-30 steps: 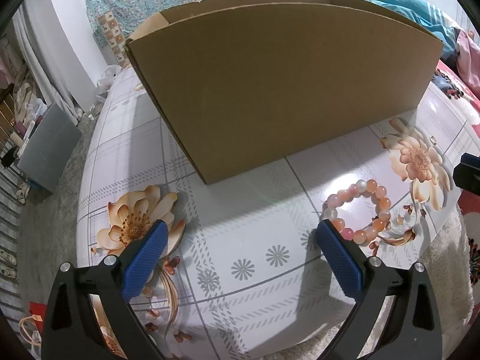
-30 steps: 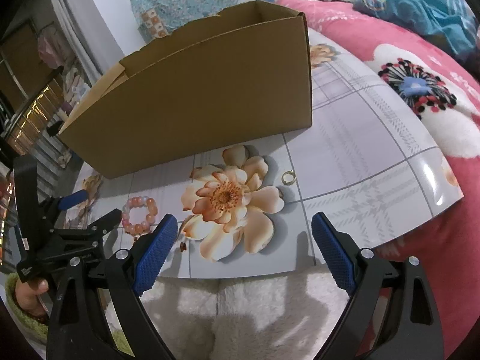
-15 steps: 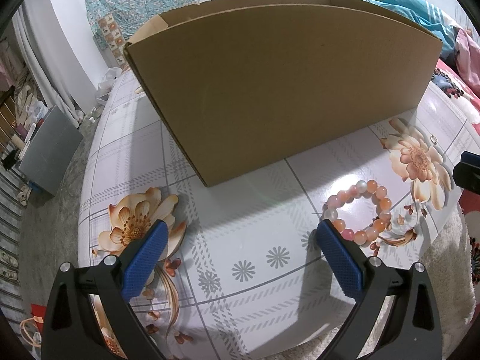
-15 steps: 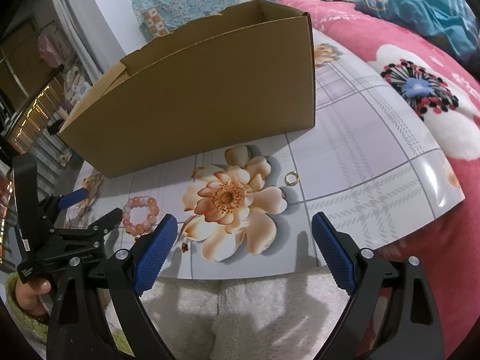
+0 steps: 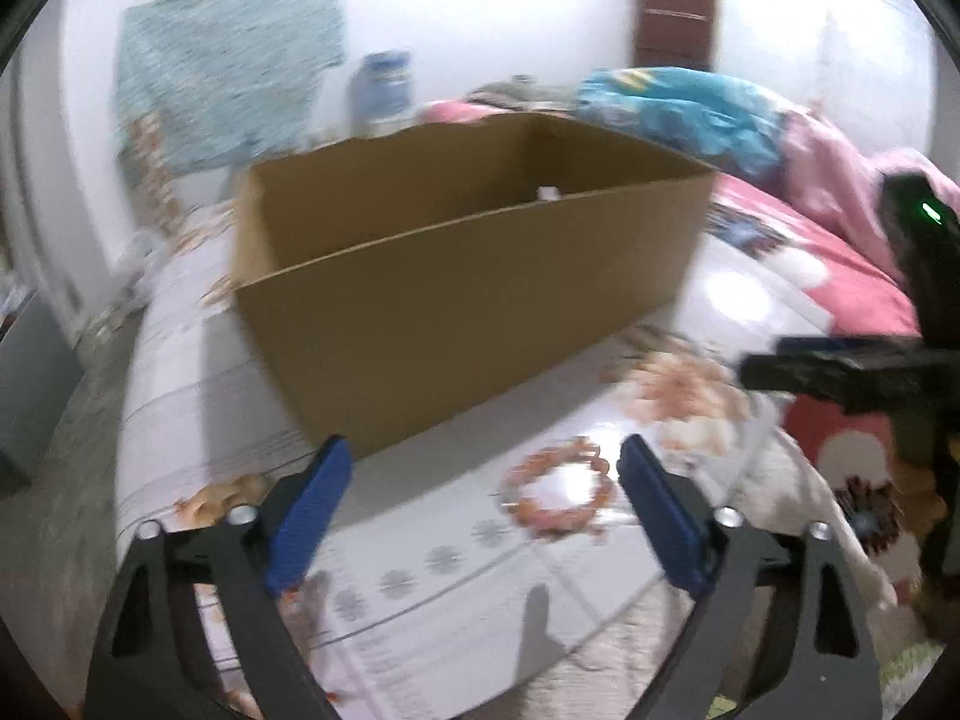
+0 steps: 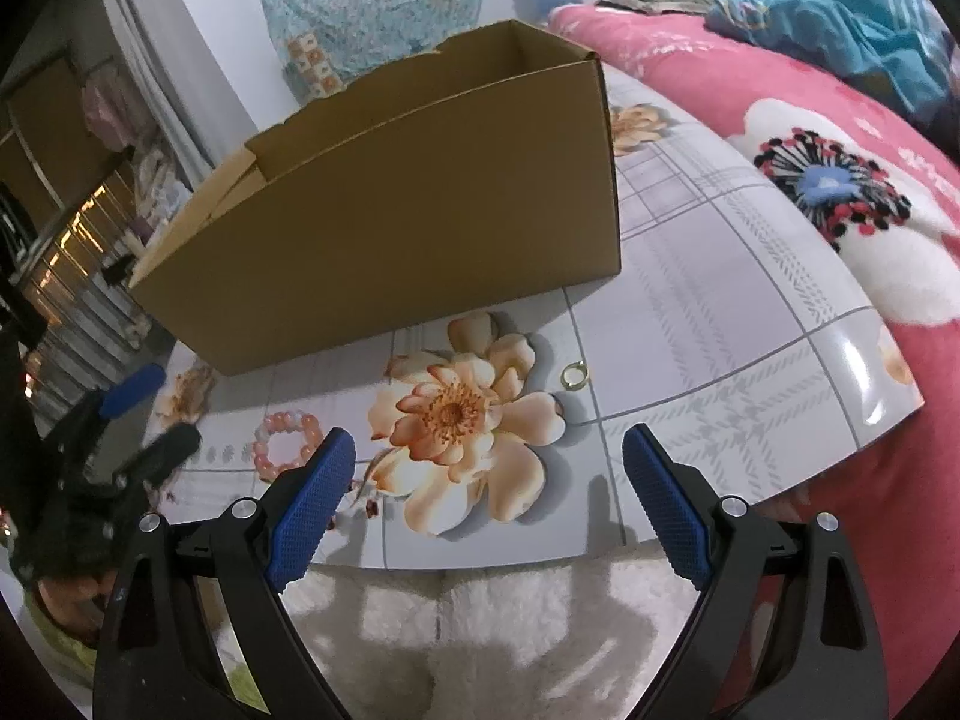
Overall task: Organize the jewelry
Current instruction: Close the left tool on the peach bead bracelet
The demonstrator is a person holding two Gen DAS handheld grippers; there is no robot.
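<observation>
A flower-print table (image 6: 750, 276) carries an open cardboard box (image 6: 420, 222) that takes up most of its back half; a pink bed (image 6: 780, 96) lies to the right of it. Nothing of the jewelry looks to be in the box yet, though its inside is only partly visible, so the task reads as at its start: the approach before a first pick. The left gripper (image 5: 480, 504) is spread wide and holds nothing, hanging above the table's near edge; that view is motion-blurred, so detail is soft. The right gripper (image 6: 489, 486) is also wide open and empty, poised over the near edge by the big printed flower. The bracelet (image 6: 287, 447), a loop of pink and orange beads, lies flat on the table in front of the box, just beside the right gripper's left finger in the right view and between the left gripper's fingers, nearer the right one, in the left view (image 5: 561, 495). The ring (image 6: 574, 373), small and gold, lies flat further right, near the flower's petals, well apart from the bracelet. The next move probably calls for lowering one open gripper so its fingers straddle the bead loop's rim, closing gently, then lifting over the box wall; the thin ring will likely need a more careful pinch.
</observation>
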